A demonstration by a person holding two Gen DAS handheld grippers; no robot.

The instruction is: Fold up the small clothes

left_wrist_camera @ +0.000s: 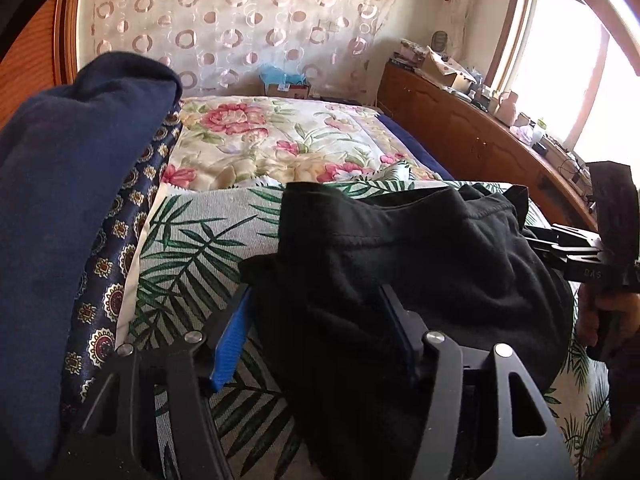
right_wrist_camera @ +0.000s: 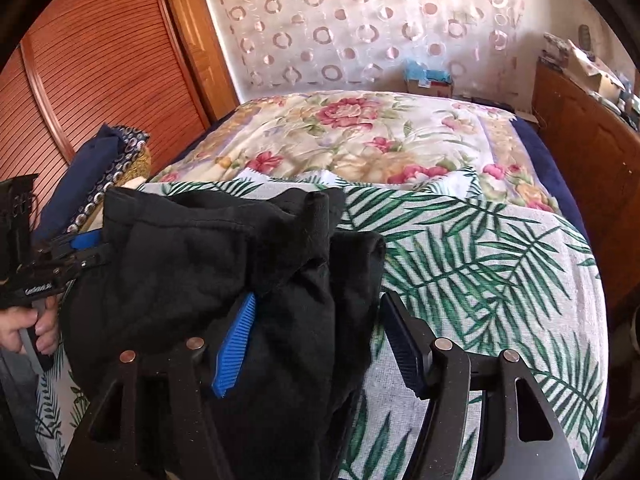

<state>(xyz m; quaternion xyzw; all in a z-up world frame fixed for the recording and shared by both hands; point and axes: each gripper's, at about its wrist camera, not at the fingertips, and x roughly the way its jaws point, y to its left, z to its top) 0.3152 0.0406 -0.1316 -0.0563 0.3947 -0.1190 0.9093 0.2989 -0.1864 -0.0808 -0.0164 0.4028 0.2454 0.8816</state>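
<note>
A small black garment (left_wrist_camera: pixel 400 264) lies bunched on the palm-leaf cloth (left_wrist_camera: pixel 192 248) on the bed. My left gripper (left_wrist_camera: pixel 316 320) stands open, with a fold of the black cloth between its blue pads (left_wrist_camera: pixel 230 344). In the right wrist view the garment (right_wrist_camera: pixel 208 264) drapes between my right gripper's (right_wrist_camera: pixel 320 344) open fingers, resting against the left blue pad (right_wrist_camera: pixel 236 348); the right pad (right_wrist_camera: pixel 404 348) is bare. The left gripper (right_wrist_camera: pixel 80 248) shows at the garment's left edge. The right gripper (left_wrist_camera: pixel 560 244) shows at the garment's right edge in the left wrist view.
A folded navy garment (left_wrist_camera: pixel 64 216) rests on a patterned blue cloth (left_wrist_camera: pixel 116 280) at the left. A floral quilt (right_wrist_camera: pixel 360 140) covers the far bed. A wooden sideboard (left_wrist_camera: pixel 480 136) with clutter runs along the right; a wooden sliding door (right_wrist_camera: pixel 92 68) stands left.
</note>
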